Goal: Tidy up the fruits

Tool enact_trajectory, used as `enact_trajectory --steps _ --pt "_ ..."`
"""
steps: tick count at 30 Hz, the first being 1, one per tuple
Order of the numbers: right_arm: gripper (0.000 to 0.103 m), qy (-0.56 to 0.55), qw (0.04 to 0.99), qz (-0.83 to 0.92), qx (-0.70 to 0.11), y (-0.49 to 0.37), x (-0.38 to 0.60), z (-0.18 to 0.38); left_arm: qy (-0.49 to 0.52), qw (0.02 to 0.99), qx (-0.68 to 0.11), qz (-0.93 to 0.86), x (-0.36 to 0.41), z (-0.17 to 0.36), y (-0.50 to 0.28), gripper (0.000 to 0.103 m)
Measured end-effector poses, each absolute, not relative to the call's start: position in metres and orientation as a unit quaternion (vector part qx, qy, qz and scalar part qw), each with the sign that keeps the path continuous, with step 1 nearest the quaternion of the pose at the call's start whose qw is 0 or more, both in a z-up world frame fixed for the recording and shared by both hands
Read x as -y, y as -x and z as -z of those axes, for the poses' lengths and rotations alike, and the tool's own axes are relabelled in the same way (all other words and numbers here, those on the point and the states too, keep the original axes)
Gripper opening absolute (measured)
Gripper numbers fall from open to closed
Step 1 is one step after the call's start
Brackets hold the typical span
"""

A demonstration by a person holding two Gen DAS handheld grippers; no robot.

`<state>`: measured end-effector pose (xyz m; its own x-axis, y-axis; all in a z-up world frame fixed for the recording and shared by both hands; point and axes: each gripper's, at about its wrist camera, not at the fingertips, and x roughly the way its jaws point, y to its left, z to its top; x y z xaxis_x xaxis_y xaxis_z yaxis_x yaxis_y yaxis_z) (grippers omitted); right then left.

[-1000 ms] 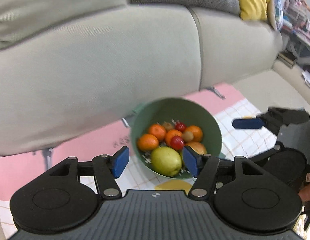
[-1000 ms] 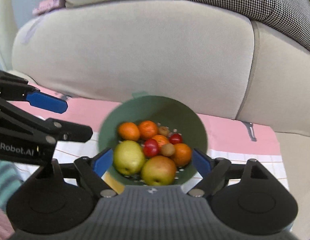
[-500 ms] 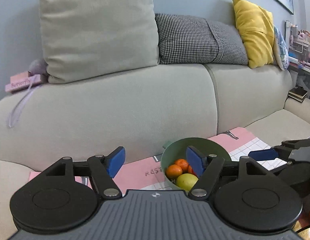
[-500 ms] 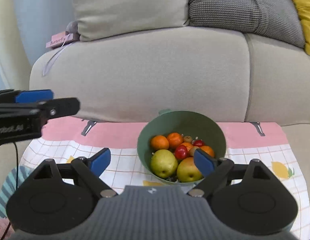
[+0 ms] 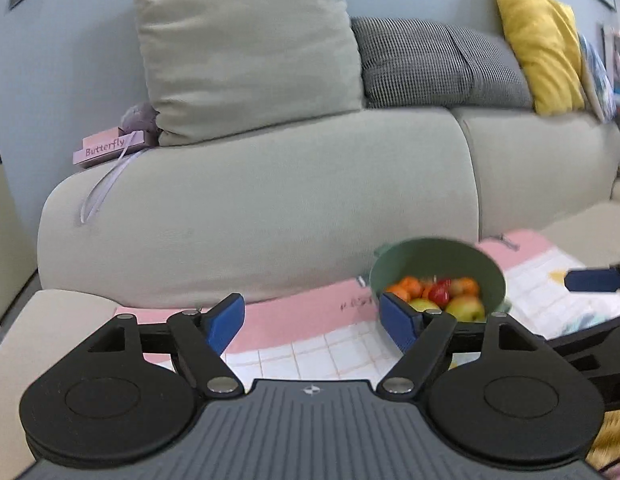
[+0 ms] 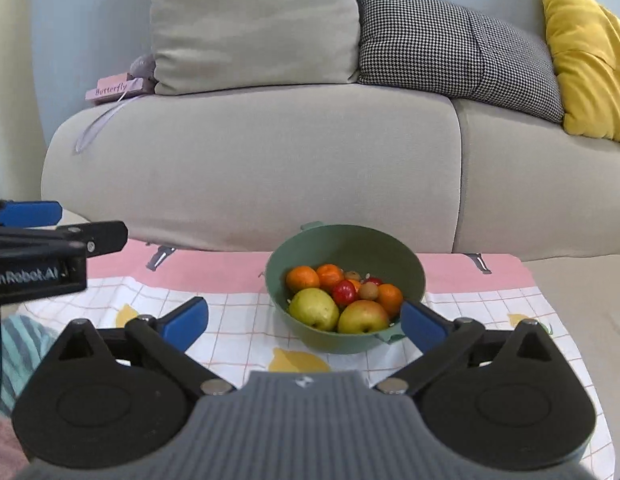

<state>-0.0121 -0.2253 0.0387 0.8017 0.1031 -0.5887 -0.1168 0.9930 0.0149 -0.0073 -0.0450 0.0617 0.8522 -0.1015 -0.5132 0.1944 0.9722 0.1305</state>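
A green bowl [image 6: 406, 264] stands on a checked cloth and holds a green pear [image 6: 313, 309], a yellow-red apple [image 6: 362, 317], several oranges [image 6: 302, 278], a red fruit [image 6: 344, 290] and a small brown fruit [image 6: 368, 290]. My right gripper [image 6: 303, 322] is open and empty, drawn back in front of the bowl. My left gripper [image 5: 312, 322] is open and empty, to the left of the bowl [image 5: 394, 270]. The left gripper's side shows at the left edge of the right wrist view [image 6: 37, 240].
A beige sofa [image 6: 249, 168] runs behind the table with a beige cushion [image 6: 249, 24], a houndstooth cushion [image 6: 454, 48] and a yellow cushion [image 6: 586, 56]. A pink "Butterfly" box [image 6: 113, 88] lies on the sofa's left end. The pink-edged cloth [image 6: 237, 320] covers the table.
Both grippers have pulled back and up from just over the bowl. The bowl now looks smaller and farther off, and the left gripper has swung to its left.
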Motion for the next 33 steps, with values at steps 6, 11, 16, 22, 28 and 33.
enact_trajectory --steps 6,11,16,22,28,33 --pt "0.099 0.037 0.949 -0.053 -0.309 0.023 0.217 -0.029 -0.09 0.954 -0.275 0.078 0.045 -0.048 0.017 0.09" --pt "0.099 0.031 0.947 -0.044 -0.315 0.026 0.22 -0.025 -0.074 0.95 -0.295 0.064 0.038 -0.042 0.015 0.09" --pt "0.099 0.025 0.947 -0.025 -0.32 0.027 0.223 -0.022 -0.07 0.944 -0.318 0.047 0.031 -0.034 0.013 0.09" --pt "0.099 0.023 0.942 -0.016 -0.334 0.027 0.225 -0.015 -0.067 0.935 -0.347 0.038 0.024 -0.024 0.011 0.09" --pt "0.099 0.026 0.94 -0.021 -0.339 0.026 0.225 -0.013 -0.068 0.933 -0.352 0.041 0.022 -0.021 0.011 0.09" --pt "0.099 0.037 0.939 -0.03 -0.342 0.024 0.22 -0.011 -0.068 0.931 -0.356 0.037 0.02 -0.02 0.011 0.09"
